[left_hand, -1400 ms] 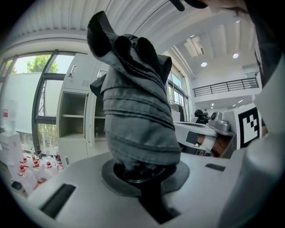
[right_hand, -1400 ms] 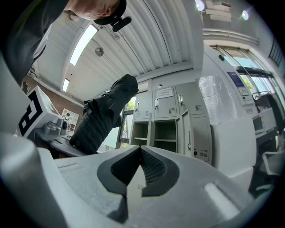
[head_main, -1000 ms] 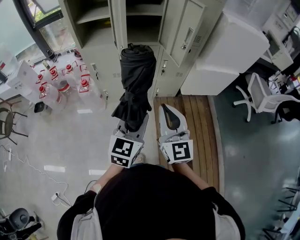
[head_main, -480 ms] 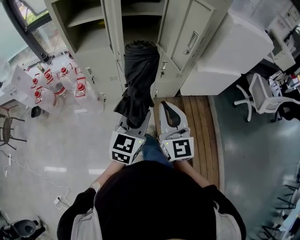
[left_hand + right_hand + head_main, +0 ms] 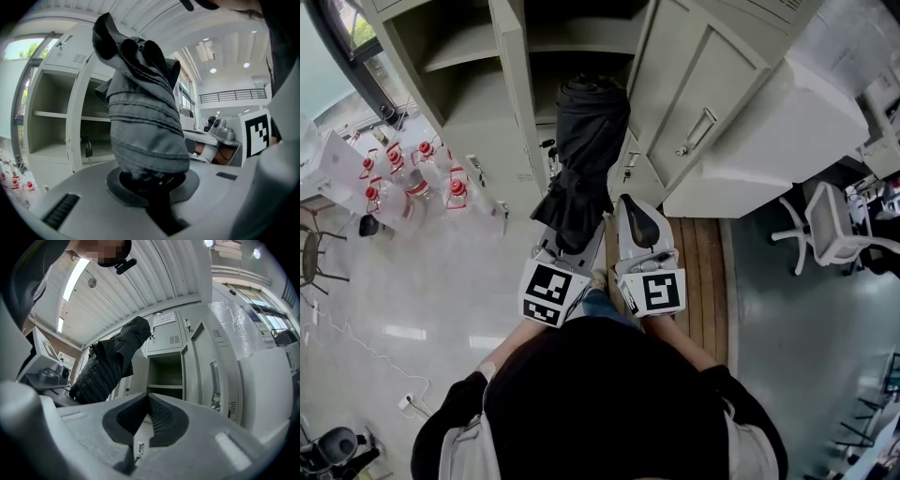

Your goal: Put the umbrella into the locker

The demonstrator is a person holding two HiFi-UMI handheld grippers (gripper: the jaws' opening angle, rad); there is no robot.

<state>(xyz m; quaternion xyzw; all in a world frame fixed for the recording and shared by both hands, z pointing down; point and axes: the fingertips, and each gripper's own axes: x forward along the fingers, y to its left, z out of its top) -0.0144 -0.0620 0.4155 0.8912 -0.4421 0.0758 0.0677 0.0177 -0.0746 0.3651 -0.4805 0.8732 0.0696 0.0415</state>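
Left tool (image 5: 152, 187) grips umbrella (image 5: 589, 141), pointing level at locker (image 5: 675, 84); right tool (image 5: 144, 420) closed, empty.

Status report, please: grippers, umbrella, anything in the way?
Left gripper shut on the folded umbrella. Right gripper shut, empty. Locker open ahead, nothing seen in the way.

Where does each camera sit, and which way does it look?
Head view: on the person's head, looking steeply down at the open grey metal locker; their forearms show.
Left gripper view: on the left gripper, along jaws shut on the folded black fabric umbrella.
Right gripper view: on the right gripper, along shut, empty jaws.
All share umbrella and locker.
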